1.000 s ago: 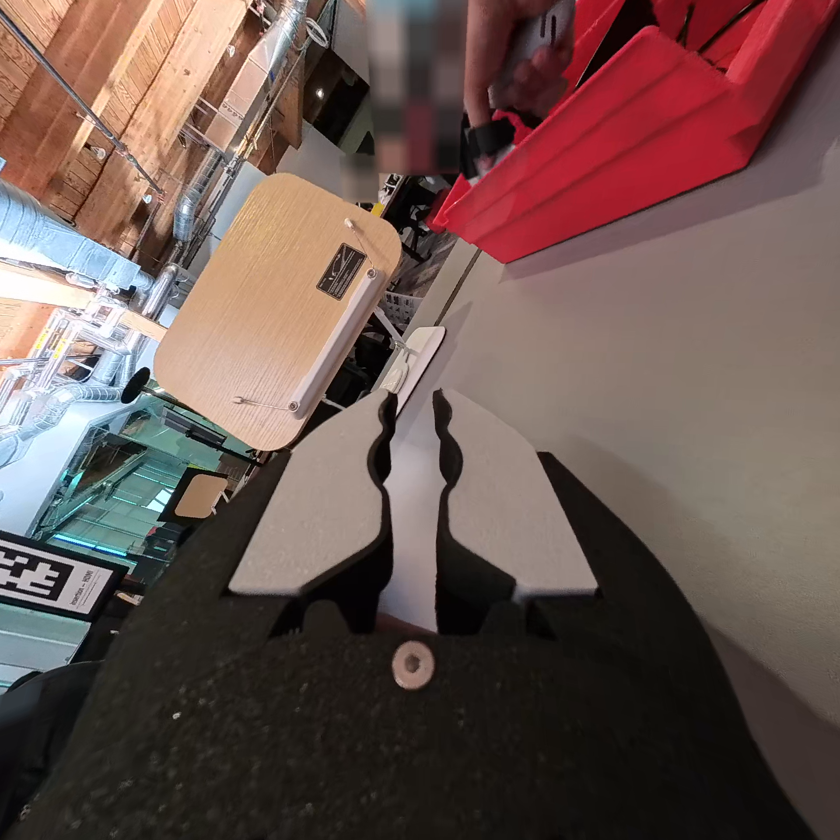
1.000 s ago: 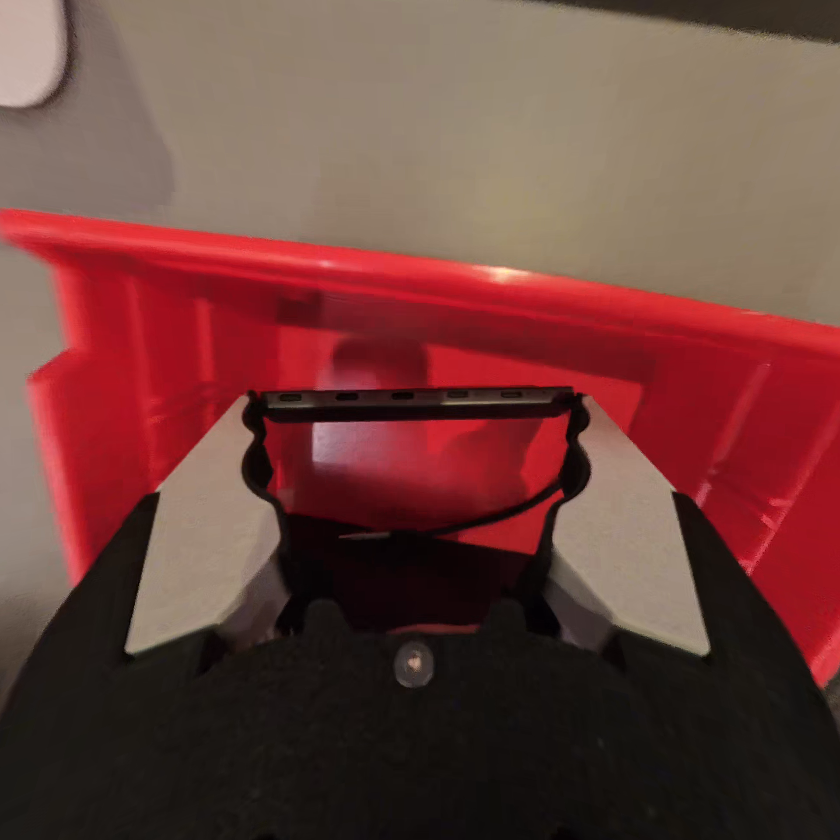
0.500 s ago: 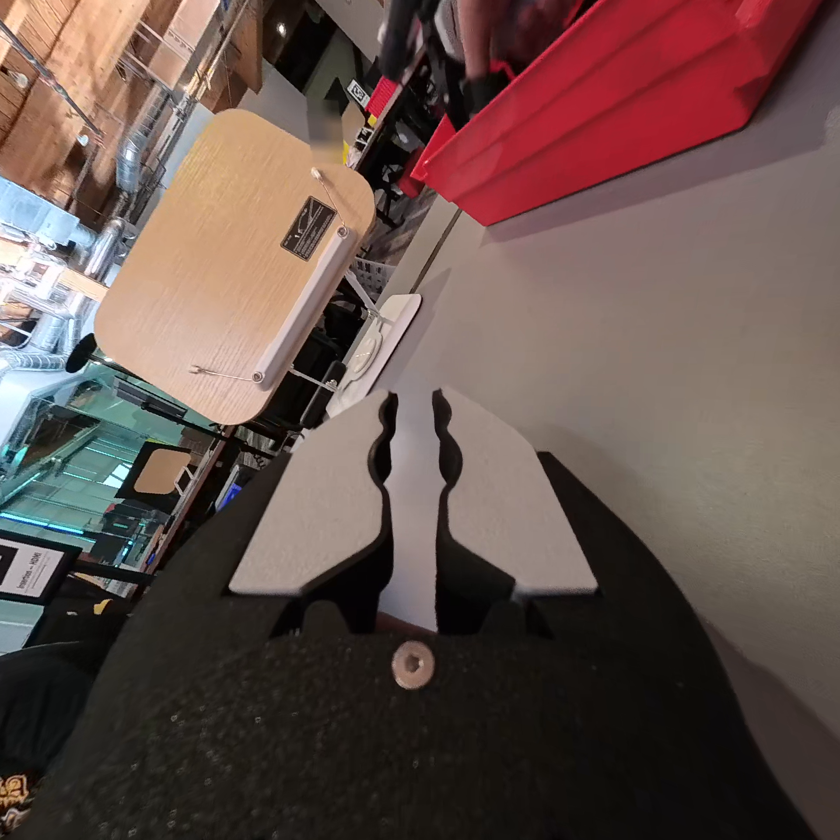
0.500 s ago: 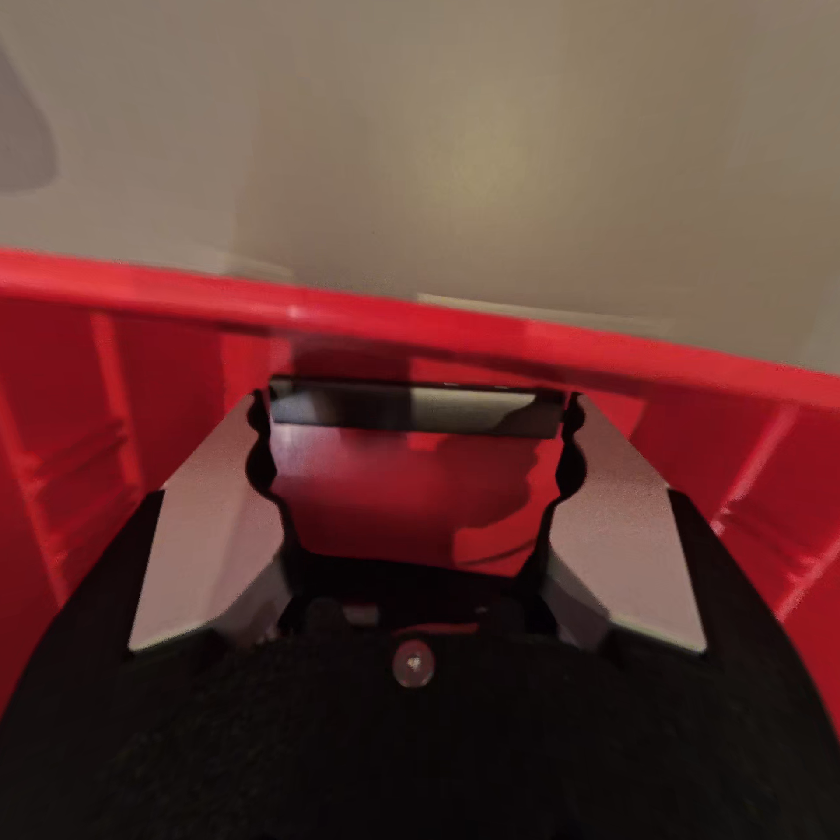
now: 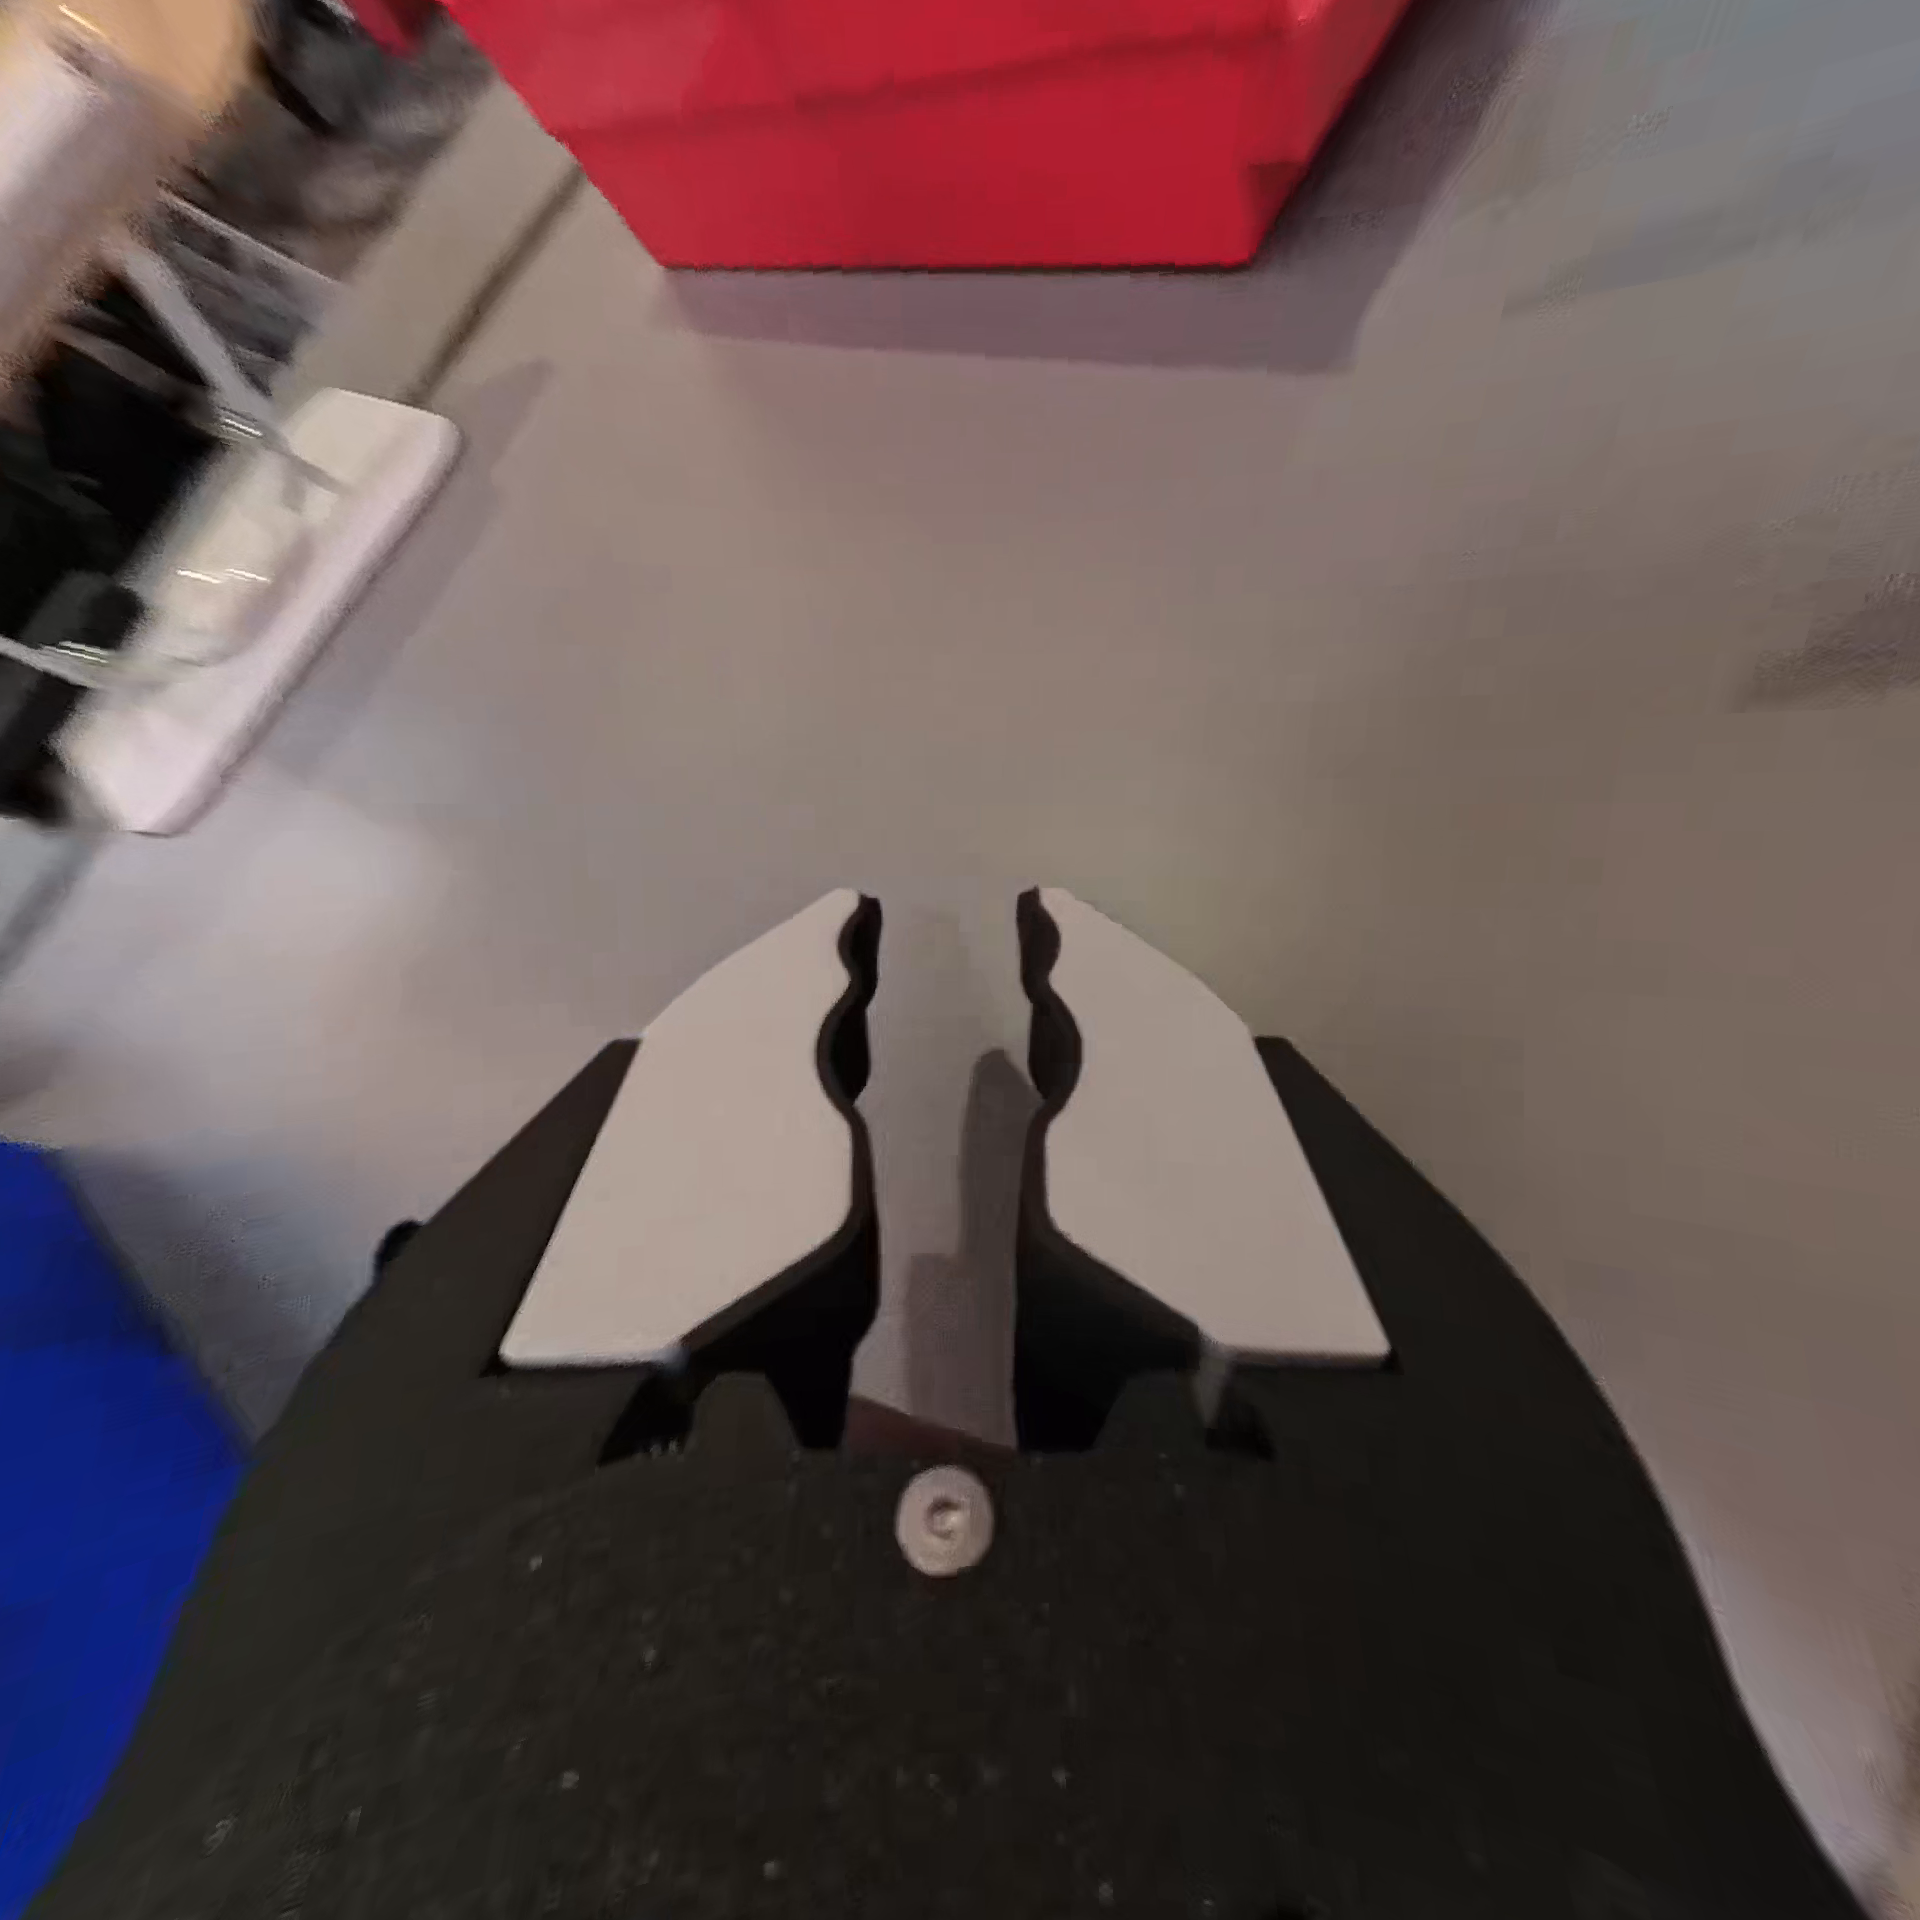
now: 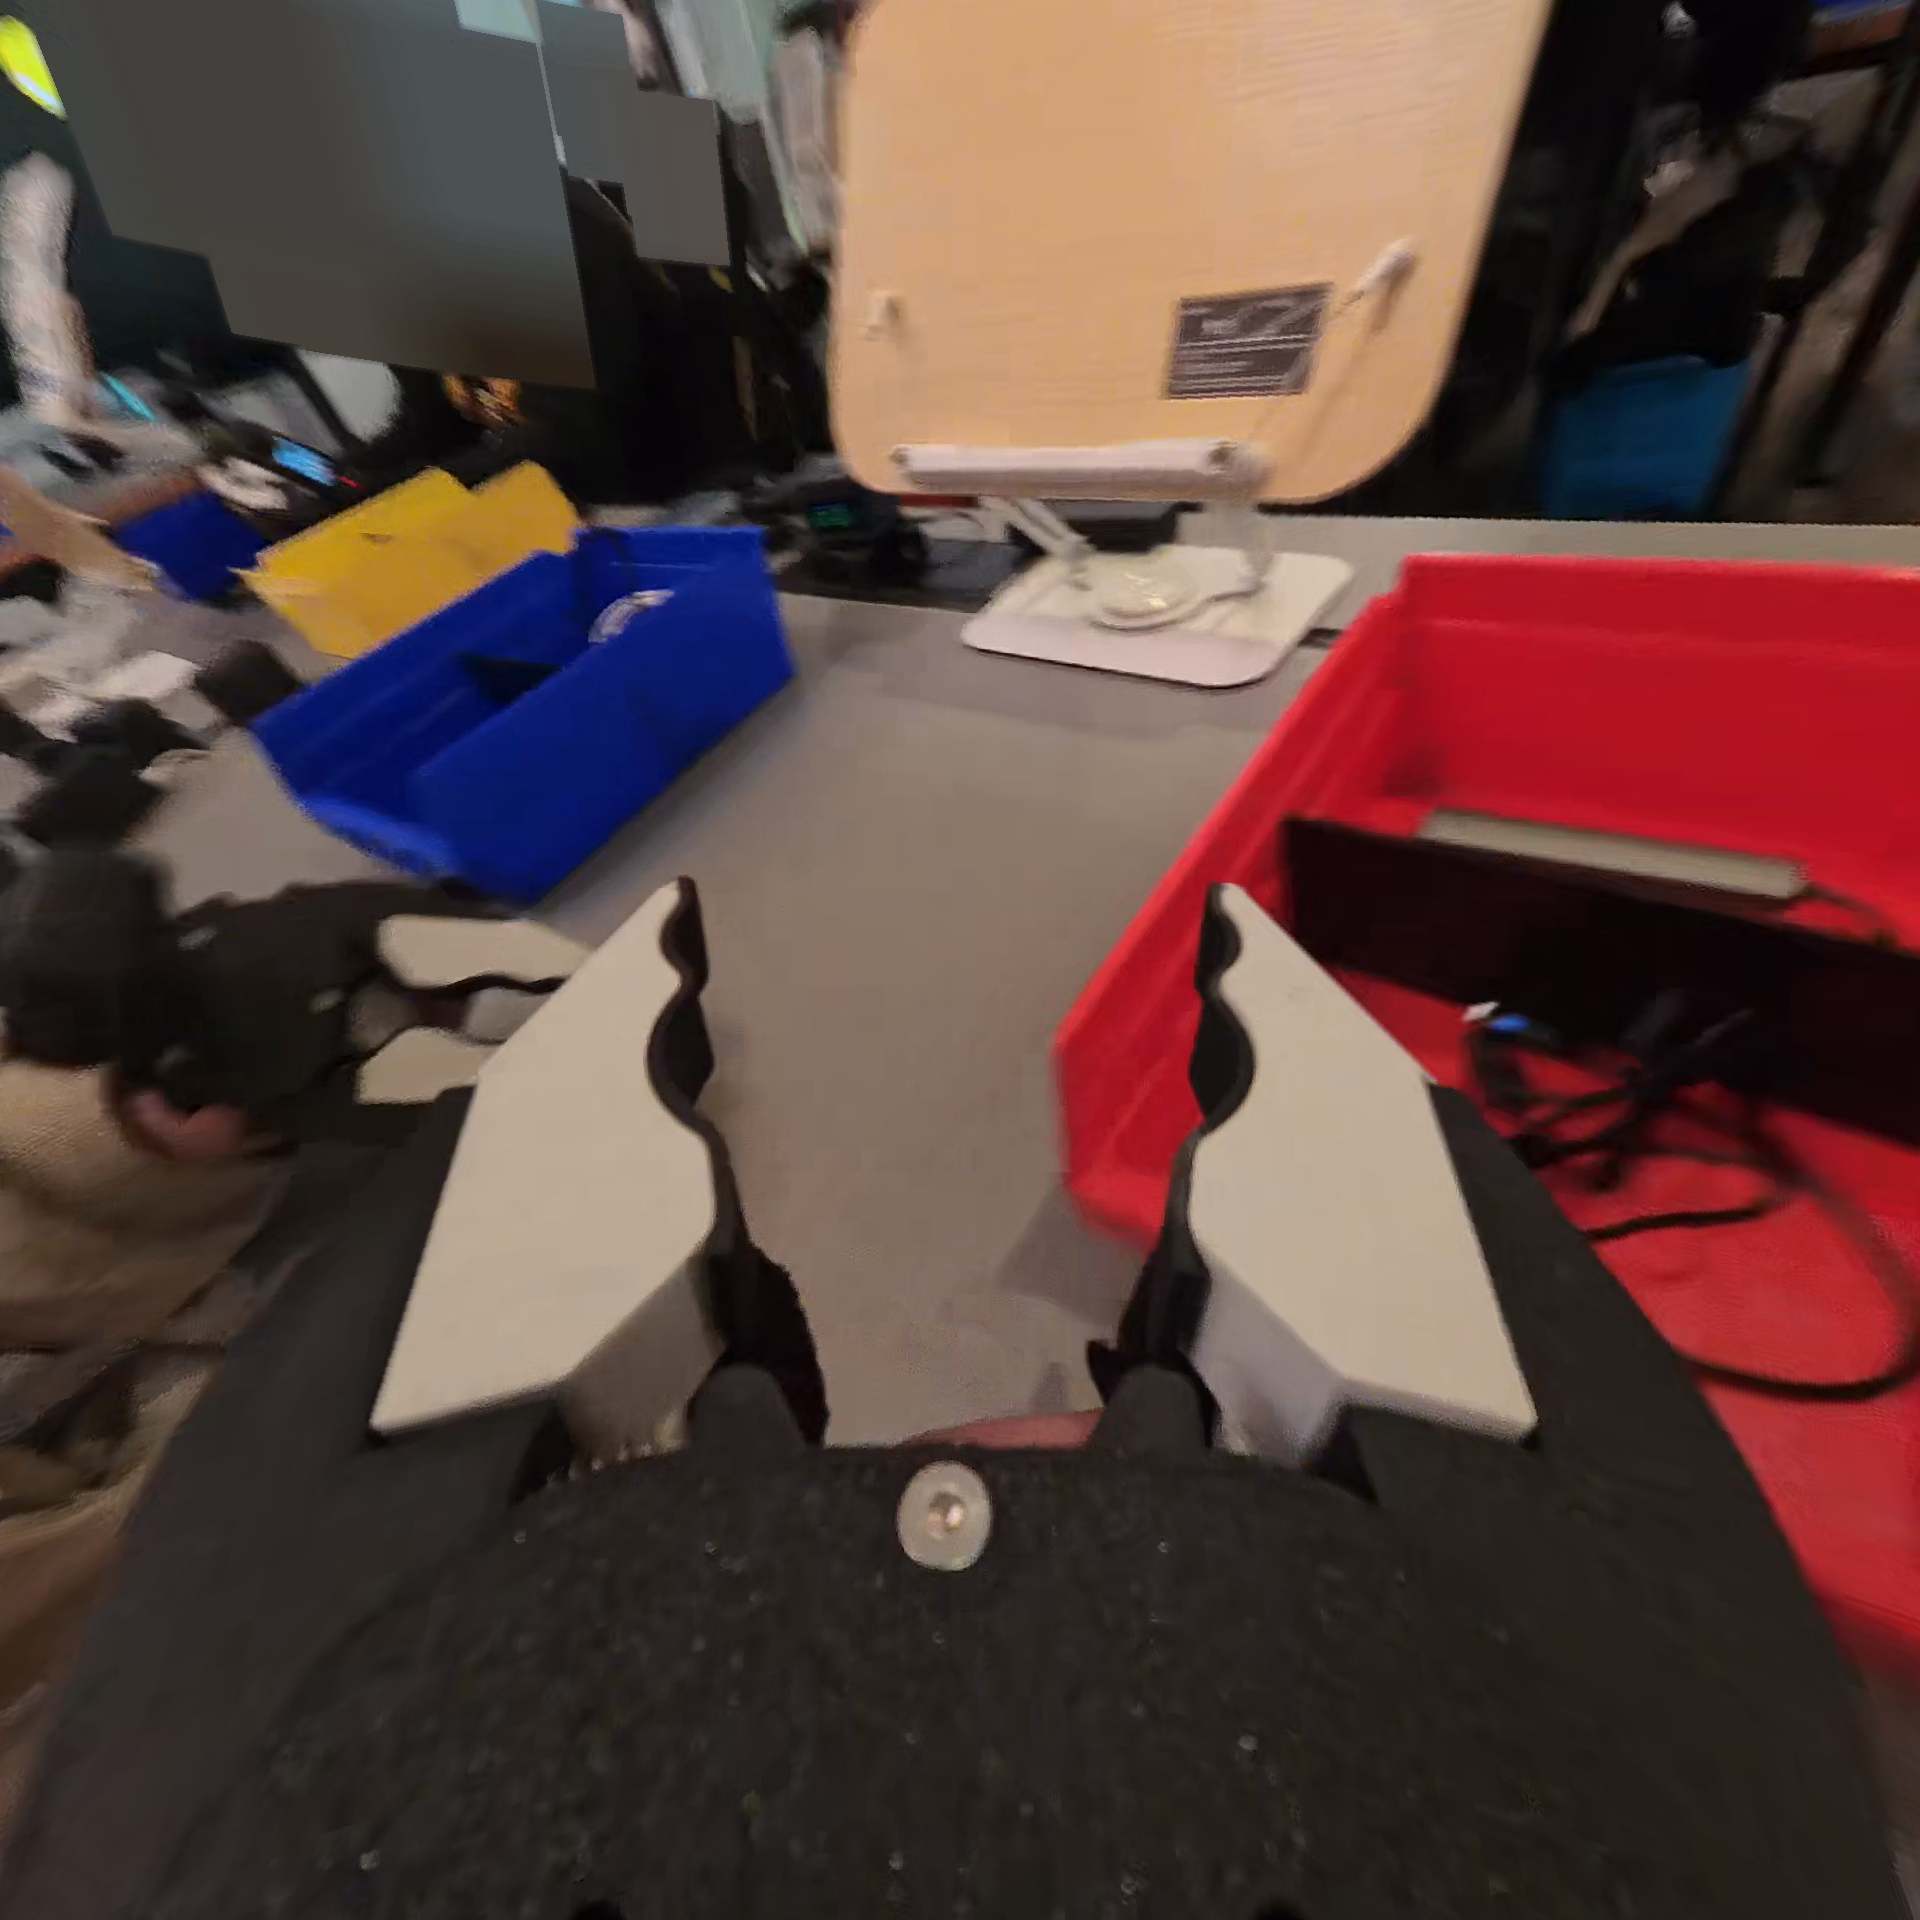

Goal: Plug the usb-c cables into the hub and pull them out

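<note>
Hub (image 6: pixel 1605 854): slim grey bar inside the red bin (image 6: pixel 1164 1049), lying along the top of a black divider (image 6: pixel 1558 935) that crosses the bin's interior, toward the bin's far end. Black cables (image 6: pixel 1704 1143) loosely tangled on the bin floor on the near side of the divider, one end showing a small blue tip; whether any cable is plugged into the hub cannot be told through the blur.

Right gripper (image 6: pixel 951 914): jaws spread wide, nothing between them, held over the bare grey table (image 6: pixel 914 831) just left of the red bin's left wall. Fingers (image 6: pixel 582 1164) pale grey with wavy black inner edges.

Left gripper (image 5: pixel 948 904): jaws parted by a narrow gap, empty, only table (image 5: pixel 1039 623) visible between them, pointed toward the red bin (image 5: pixel 935 135) ahead. Also visible farther off in the right wrist view, low at the table's left side, held in a hand (image 6: pixel 177 1117).

Blue bin (image 6: pixel 520 717) toward the table's far left, well apart from the red bin. Yellow bin (image 6: pixel 405 561) just behind it. White stand base (image 6: pixel 1164 623) at the table's far edge, carrying an upright light wooden board (image 6: pixel 1143 229) with a dark label. Same white base (image 5: pixel 260 603) at the table's left edge in the left wrist view, blurred.
</note>
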The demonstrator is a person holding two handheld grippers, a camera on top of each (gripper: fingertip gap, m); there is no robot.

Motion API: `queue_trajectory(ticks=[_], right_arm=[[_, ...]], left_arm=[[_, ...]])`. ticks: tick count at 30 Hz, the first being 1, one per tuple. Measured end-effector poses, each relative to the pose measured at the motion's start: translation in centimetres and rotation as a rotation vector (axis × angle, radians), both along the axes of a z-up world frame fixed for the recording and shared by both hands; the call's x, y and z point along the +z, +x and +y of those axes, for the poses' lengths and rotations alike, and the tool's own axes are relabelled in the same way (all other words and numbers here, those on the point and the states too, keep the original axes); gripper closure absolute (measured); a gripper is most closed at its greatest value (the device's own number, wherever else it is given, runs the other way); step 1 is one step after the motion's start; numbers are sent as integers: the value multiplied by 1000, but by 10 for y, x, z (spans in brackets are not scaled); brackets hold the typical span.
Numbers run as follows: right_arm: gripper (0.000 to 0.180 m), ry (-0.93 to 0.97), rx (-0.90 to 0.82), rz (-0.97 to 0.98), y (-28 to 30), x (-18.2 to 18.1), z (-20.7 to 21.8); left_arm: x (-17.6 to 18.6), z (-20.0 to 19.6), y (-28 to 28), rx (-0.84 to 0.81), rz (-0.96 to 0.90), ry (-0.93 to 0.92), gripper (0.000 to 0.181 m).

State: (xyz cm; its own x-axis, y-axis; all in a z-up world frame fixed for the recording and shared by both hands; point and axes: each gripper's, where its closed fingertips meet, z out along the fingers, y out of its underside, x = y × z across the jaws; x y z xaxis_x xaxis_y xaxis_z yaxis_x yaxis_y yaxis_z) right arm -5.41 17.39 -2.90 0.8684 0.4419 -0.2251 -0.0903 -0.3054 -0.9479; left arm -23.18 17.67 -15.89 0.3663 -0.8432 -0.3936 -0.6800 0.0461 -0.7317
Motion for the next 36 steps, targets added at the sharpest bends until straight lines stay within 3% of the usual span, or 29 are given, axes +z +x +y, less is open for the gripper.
queue_trajectory(ticks=[5, 7, 12, 16, 21, 27, 32, 36], right_arm=[[94, 34, 24, 39, -38, -68, -58], [94, -26, 79, 41, -48, -78, -66], [96, 10, 128, -3, -51, -79, -62], [96, 20, 140, 1, -52, -80, -65], [96, 8, 166, -31, -57, -85, -66], [96, -7, 202, -41, -67, -89, -64], [96, -15, 197, -29, -64, -90, -62], [96, -29, 181, -14, -59, -91, -62]], left_arm=[[4, -54, 24, -75, -122, -491, 133], [25, -54, 21, -58, -162, -542, 134], [101, -4, -37, 69, -296, -488, 133], [129, 70, -133, 299, -172, -377, 133], [109, 176, -228, 551, 123, -339, 129], [46, 267, -244, 633, 328, -433, 131], [8, 308, -259, 706, 475, -480, 141], [-7, 317, -262, 721, 473, -545, 149]])
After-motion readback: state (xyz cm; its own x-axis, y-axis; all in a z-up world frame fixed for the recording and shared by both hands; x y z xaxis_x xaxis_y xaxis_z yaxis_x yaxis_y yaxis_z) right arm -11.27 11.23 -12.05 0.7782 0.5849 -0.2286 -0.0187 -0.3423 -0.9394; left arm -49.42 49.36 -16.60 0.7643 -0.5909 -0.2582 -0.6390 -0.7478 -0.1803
